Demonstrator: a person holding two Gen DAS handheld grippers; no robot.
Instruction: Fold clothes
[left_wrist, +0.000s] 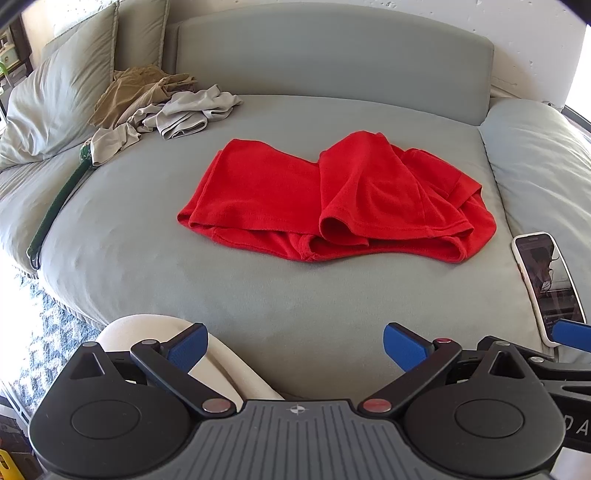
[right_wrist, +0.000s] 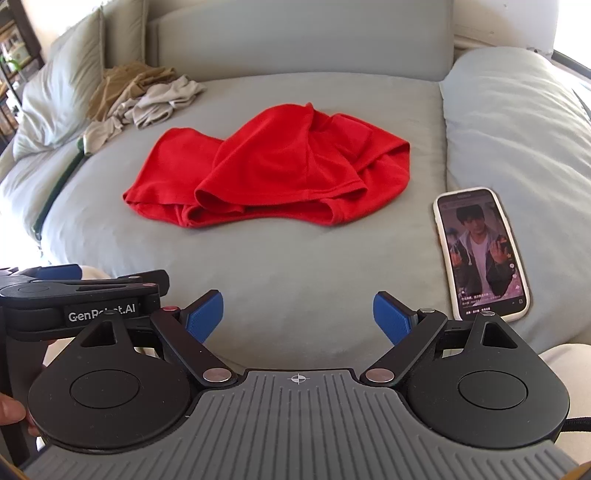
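Nearest the cameras, both tools hang over the front edge of a grey-green sofa seat (left_wrist: 147, 266). The left hand-held gripper (left_wrist: 295, 347) stands released, its blue pads spread wide with only bare cushion between them. The right hand-held gripper (right_wrist: 298, 314) is likewise released, its blue fingertips (right_wrist: 205, 314) well apart and nothing between them. In the right wrist view the left tool's black body shows at the left edge, just beside the right one, and part of a person's hand (right_wrist: 11, 410) shows at the lower left border. Something cream-coloured (left_wrist: 147, 328), which I cannot identify, lies under the left tool's left finger.

To the right, near the front of the seat, a phone (right_wrist: 480, 254) in a pale case lies face up with its screen lit, apart from the clothing and just in front of a plump grey cushion (right_wrist: 517, 122).

Further in, at the middle of the seat, lies a red garment (left_wrist: 332, 195), loosely folded over itself, its hemmed edges facing the cameras; neither tool touches it.

Beyond it, at the back left, a pile of clothes (left_wrist: 162, 107) in beige and tan sits crumpled by a pale pillow (left_wrist: 55, 99). A dark green strap (left_wrist: 59, 206) runs along the seat's left edge. The sofa backrest (left_wrist: 332, 62) rises behind everything.
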